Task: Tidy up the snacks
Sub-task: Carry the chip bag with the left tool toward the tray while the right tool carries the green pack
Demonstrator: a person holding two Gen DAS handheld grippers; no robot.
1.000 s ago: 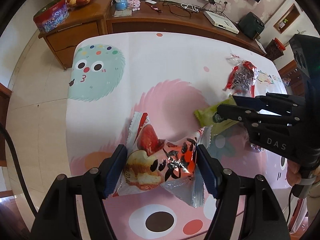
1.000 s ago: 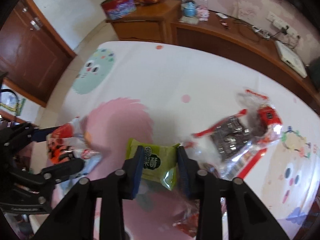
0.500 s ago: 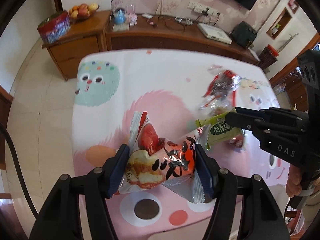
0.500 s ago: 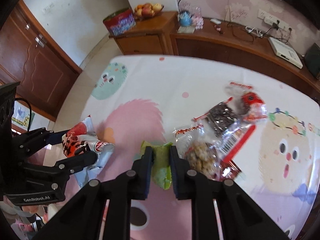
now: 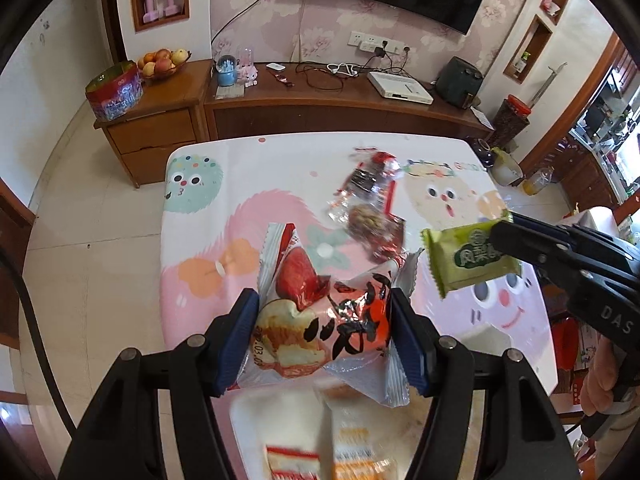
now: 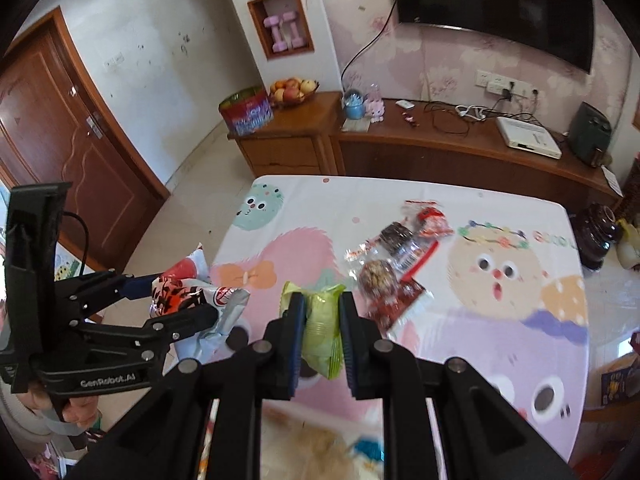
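My left gripper (image 5: 324, 312) is shut on a red and orange snack packet (image 5: 320, 320) and holds it high above the table; the packet also shows in the right wrist view (image 6: 188, 292). My right gripper (image 6: 322, 312) is shut on a green snack packet (image 6: 322, 328), also seen in the left wrist view (image 5: 468, 256), held in the air to the right of the left one. Clear bags of snacks (image 5: 370, 208) lie on the cartoon tablecloth (image 5: 200, 240) below, also in the right wrist view (image 6: 400, 256).
A white container with blurred packets (image 5: 304, 440) lies below my left gripper at the near table edge. A wooden sideboard (image 5: 320, 100) with a fruit bowl (image 5: 162, 62) and a tin (image 5: 114, 90) stands beyond the table. A door (image 6: 60, 140) is at the left.
Both grippers have risen well above the table with their packets and pulled back toward the near edge. A white container has come into view below.
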